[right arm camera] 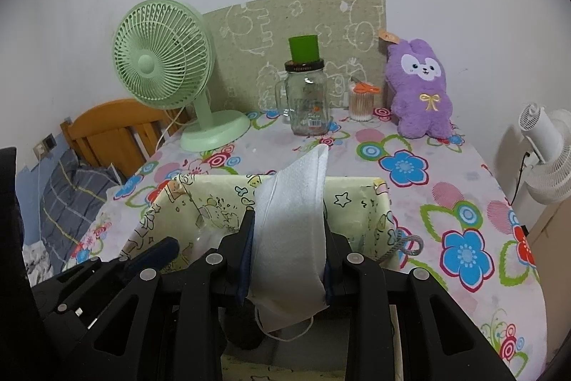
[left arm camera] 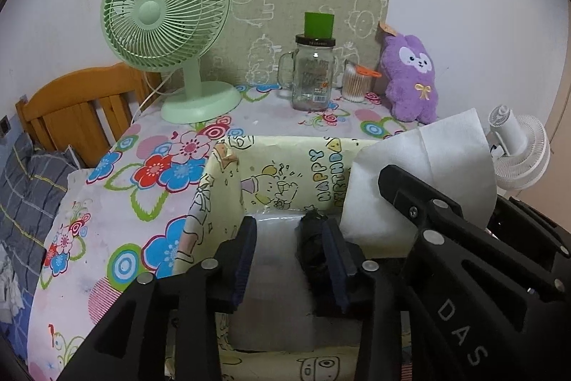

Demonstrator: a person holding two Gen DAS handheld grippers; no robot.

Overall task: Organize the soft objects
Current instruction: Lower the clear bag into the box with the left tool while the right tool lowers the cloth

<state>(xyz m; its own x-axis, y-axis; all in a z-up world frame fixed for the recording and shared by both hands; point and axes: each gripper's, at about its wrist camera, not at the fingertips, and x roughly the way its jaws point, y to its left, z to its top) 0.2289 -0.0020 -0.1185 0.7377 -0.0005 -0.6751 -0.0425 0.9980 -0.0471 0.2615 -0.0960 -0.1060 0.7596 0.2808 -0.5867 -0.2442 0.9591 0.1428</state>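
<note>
Left wrist view: the left hand-held gripper (left arm camera: 291,259) is hanging over the open storage box (left arm camera: 228,195), which is standing at the near edge of the table (left arm camera: 117,166). Its jaws are standing parted. A small dark crumpled object (left arm camera: 309,249) is lying against the inner face of the right-hand pad; whether it is sticking there or already resting on the pale box floor cannot be told. Risk: if the dark object is clinging to the pad, it is likely to be lifted back out when the hand-held gripper withdraws. The right hand-held gripper (left arm camera: 383,179) is crowding in from the right with a white folded cloth (left arm camera: 428,166). The two tools are working close together, so a collision is possible.

Right wrist view: the right hand-held gripper (right arm camera: 289,256) is clamping the white folded cloth (right arm camera: 291,231) between both pads, above the near wall of the storage box (right arm camera: 357,199). A thin loop is dangling below the cloth. Risk: the loop may be catching on a finger at release, dragging the cloth out again. Release too far toward the near edge of the table is likely to drop the cloth outside the box. The purple plush toy (right arm camera: 419,95) is sitting at the far right corner of the table, beside the glass jar (right arm camera: 308,102) and the green fan (right arm camera: 164,66); a reach toward it risks tipping the jar.
</note>
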